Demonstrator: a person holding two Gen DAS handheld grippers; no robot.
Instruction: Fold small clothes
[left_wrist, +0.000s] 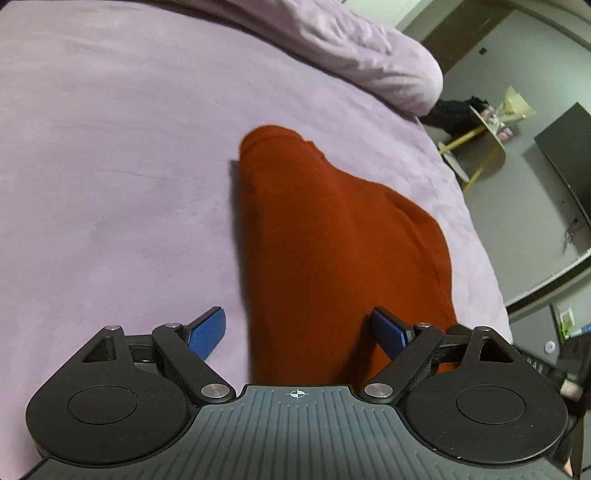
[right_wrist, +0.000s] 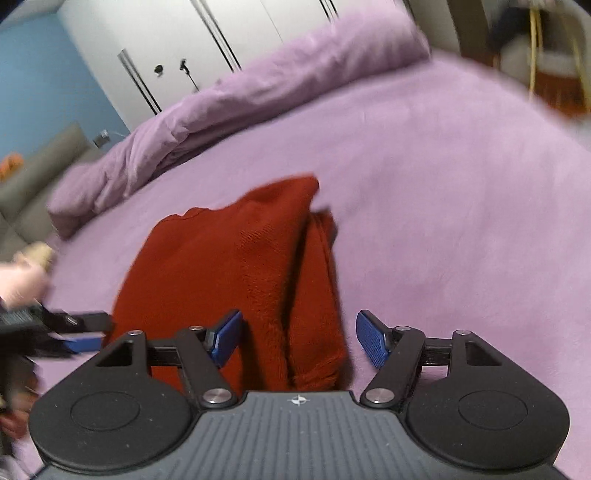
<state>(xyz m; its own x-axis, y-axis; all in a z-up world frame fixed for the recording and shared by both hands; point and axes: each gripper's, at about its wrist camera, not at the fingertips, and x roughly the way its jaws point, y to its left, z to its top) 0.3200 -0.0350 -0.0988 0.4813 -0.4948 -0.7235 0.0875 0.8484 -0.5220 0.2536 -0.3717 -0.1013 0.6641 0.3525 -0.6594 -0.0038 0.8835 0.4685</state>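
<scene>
on purple bed (left_wrist: 110, 147), my left claw (left_wrist: 299, 334) and right claw (right_wrist: 299, 338) wide, empty; pinch red garment (left_wrist: 332, 240) edge cleanly, fold flat.

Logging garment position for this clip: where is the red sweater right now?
The red sweater lies folded on the purple bedspread, ahead of both open grippers in each wrist view, nearer than the rolled duvet.

soft indoor light, fisheye bending at edges (right wrist view motion-blurred)
</scene>
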